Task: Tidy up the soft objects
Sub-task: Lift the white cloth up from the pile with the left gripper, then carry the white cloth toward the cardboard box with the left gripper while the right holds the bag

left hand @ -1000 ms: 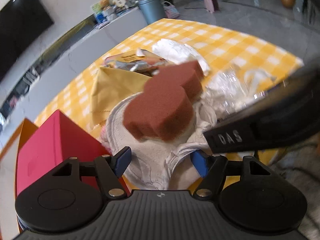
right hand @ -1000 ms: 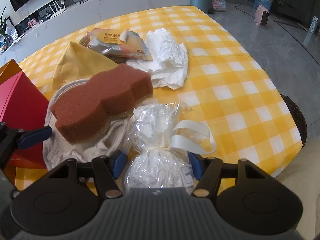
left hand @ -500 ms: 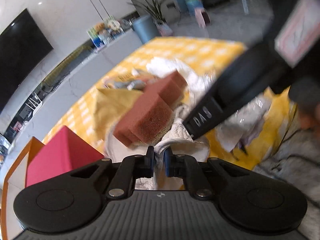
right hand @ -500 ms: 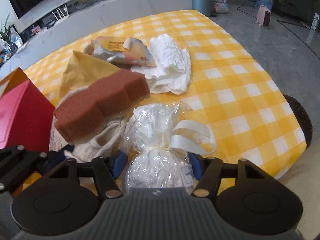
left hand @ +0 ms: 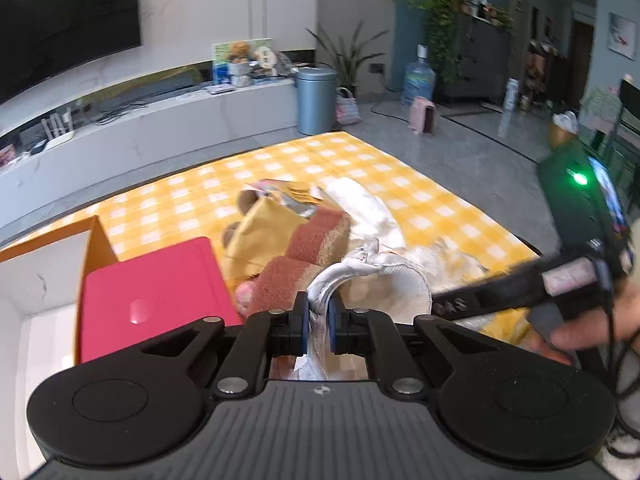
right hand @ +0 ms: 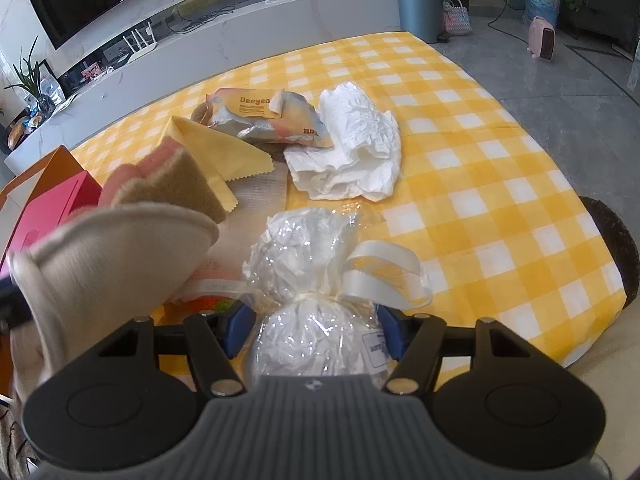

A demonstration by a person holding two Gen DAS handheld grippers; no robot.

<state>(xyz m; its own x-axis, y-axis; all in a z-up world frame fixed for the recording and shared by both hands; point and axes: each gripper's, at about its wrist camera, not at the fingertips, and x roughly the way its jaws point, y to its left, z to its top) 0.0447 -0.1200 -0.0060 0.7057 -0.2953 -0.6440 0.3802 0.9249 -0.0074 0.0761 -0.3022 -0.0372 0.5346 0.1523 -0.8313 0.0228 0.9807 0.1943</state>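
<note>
Over bench [right hand: 460,128]: left gripper [left hand: 318,316] jaws clamped on cream cloth [left hand: 384,284], sponge [left hand: 304,256] riding on it, tilting. Right gripper [right hand: 312,334] jaws around wrapped bundle [right hand: 316,320]. Lift cloth slowly, keep level.

Wall television [left hand: 68,20], white console [left hand: 160,128], grey floor [left hand: 460,152]
</note>
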